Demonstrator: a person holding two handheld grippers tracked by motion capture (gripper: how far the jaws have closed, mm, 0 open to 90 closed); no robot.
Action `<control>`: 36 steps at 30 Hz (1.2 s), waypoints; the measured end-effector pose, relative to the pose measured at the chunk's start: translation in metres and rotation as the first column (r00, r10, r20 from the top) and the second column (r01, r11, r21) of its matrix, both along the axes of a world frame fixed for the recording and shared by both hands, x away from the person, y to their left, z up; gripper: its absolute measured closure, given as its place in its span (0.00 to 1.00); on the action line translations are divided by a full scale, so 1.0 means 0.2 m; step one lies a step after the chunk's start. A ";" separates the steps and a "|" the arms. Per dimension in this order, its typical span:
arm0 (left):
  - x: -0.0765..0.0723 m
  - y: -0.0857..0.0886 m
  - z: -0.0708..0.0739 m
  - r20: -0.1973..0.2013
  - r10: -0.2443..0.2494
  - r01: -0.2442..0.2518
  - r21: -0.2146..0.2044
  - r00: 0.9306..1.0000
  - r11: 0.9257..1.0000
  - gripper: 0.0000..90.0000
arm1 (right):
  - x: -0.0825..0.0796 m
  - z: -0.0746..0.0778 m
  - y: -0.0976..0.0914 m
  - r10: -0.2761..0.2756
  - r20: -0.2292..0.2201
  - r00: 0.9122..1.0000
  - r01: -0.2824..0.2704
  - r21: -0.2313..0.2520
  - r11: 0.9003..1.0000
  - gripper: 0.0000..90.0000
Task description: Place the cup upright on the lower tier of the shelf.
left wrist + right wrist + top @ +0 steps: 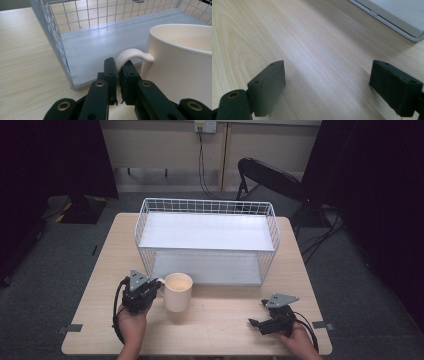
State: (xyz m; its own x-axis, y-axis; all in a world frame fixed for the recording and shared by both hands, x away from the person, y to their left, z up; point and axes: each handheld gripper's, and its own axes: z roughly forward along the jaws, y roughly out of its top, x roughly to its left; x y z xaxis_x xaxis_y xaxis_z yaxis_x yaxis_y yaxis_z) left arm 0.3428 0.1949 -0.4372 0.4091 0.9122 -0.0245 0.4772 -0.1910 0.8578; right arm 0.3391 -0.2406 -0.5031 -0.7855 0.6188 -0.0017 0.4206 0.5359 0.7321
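Gripping the mug point(177, 291) handle point(130, 55) lets the left gripper point(119, 72) steer it before the wire rack point(206, 241); right gripper point(328, 87) jaws gape idle

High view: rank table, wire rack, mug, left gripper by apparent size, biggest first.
1. Table
2. Wire rack
3. Mug and left gripper: they look about alike, so no ranking between them. The gripper is shut on the mug's handle.
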 end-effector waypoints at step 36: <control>0.20 -0.25 0.02 0.045 0.083 -0.083 0.004 0.996 0.997 0.94 | 0.00 0.00 0.00 -0.002 0.001 1.000 0.002 0.001 1.000 0.14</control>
